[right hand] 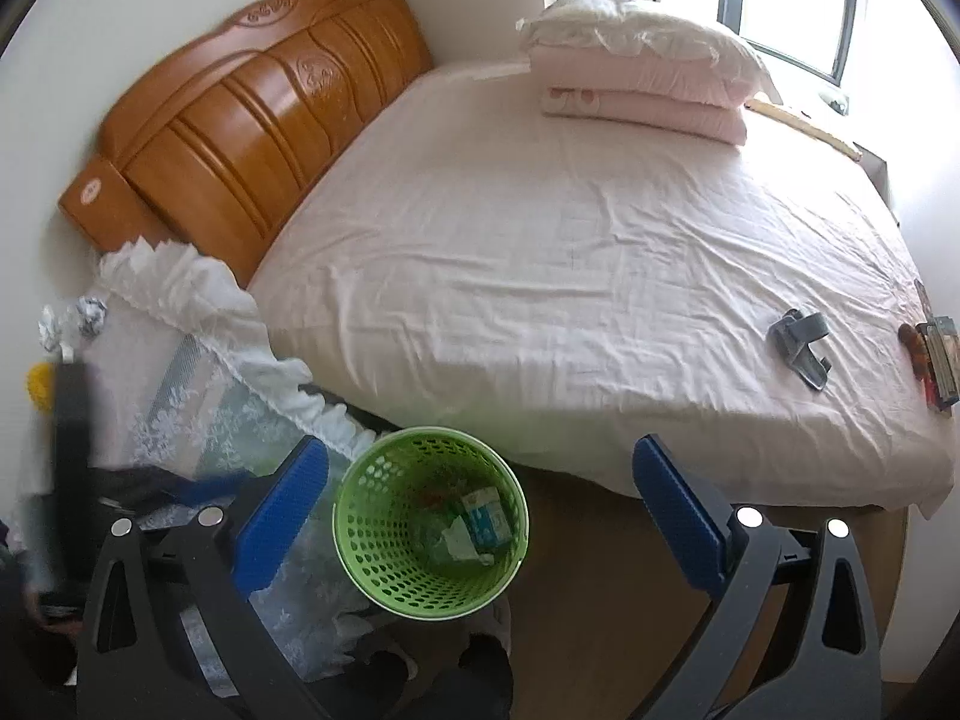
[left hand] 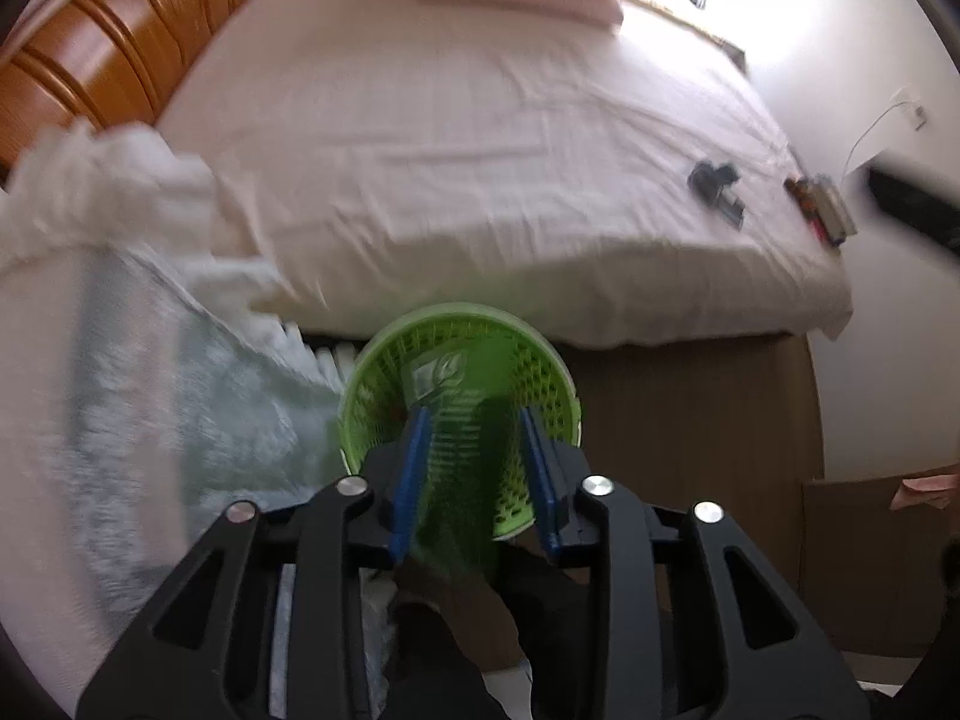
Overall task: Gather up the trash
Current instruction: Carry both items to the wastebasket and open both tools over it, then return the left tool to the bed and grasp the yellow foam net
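Bedroom with a pink-sheeted bed (right hand: pixel 540 252); a green trash basket (right hand: pixel 432 516) stands on the floor just beside it.

The left gripper (left hand: pixel 477 468) points down into the basket, jaws partly open, with a blurred green wrapper (left hand: pixel 462 480) between the pads; whether they press on it I cannot tell. The right gripper (right hand: pixel 480 510) hangs above the basket, jaws spread wide and empty. A small carton (right hand: pixel 486 516) lies inside. The drop-off step looks under way. Next, likely a reach to the grey clip (right hand: pixel 801 342) and the small clutter (right hand: pixel 933 354) at the bed's edge.
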### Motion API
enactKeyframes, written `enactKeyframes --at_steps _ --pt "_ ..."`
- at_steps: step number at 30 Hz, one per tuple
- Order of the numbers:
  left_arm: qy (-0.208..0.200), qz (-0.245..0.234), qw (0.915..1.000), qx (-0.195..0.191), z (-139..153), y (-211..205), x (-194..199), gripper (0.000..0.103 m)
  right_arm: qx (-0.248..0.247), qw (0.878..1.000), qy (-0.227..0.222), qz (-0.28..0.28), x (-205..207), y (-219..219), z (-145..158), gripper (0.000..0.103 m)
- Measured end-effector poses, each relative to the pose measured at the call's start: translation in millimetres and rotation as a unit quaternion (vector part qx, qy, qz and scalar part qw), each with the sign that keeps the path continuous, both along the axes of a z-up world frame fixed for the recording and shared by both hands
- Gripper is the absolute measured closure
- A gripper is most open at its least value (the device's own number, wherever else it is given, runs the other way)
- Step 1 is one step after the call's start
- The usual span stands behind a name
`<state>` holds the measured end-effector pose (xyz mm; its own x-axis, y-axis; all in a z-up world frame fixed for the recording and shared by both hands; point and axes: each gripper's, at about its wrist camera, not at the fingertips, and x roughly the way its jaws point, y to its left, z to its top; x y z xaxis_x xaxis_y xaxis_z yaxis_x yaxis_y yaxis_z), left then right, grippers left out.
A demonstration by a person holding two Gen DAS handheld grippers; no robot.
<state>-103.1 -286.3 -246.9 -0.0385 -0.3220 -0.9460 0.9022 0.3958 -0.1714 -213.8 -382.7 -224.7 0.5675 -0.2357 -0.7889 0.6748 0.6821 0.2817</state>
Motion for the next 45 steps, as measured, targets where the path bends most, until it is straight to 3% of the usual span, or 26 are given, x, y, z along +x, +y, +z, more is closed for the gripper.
enactKeyframes --at_steps 2,3,6,9,13,15,18,25,31,37,45 --pt "0.002 0.002 0.9999 0.012 -16 -4 -2 0.033 0.000 1.000 0.000 0.001 1 2 0 0.002" --pt "0.004 0.002 0.9998 0.017 -23 -6 -2 0.029 0.000 1.000 0.002 0.003 3 2 -1 0.002" --pt "0.015 0.009 0.9995 0.025 -30 -9 -1 0.027 0.005 1.000 0.007 0.007 7 4 -4 0.002" --pt "0.003 0.019 0.9998 0.002 -12 -6 -1 0.020 0.009 1.000 0.006 0.009 11 7 -4 0.002" --pt "-0.047 0.036 0.9973 -0.044 36 10 5 0.018 0.002 1.000 0.003 0.018 16 10 5 0.002" --pt "-0.066 0.054 0.9936 -0.074 65 24 12 0.009 -0.006 1.000 -0.004 0.024 22 13 15 0.002" --pt "-0.095 0.093 0.9828 -0.128 118 58 28 0.008 -0.013 0.999 -0.020 0.036 31 19 31 0.002" --pt "-0.139 0.192 0.9577 -0.163 184 135 67 0.008 -0.040 0.994 -0.058 0.086 67 52 74 0.002" --pt "-0.166 0.263 0.9369 -0.159 200 196 96 0.008 -0.042 0.986 -0.079 0.142 109 99 92 0.002" --pt "-0.172 0.296 0.9277 -0.149 199 237 111 0.008 -0.047 0.976 -0.074 0.198 142 140 96 0.002" --pt "-0.170 0.314 0.9232 -0.142 195 260 116 0.008 -0.046 0.972 -0.080 0.215 156 157 101 0.002"
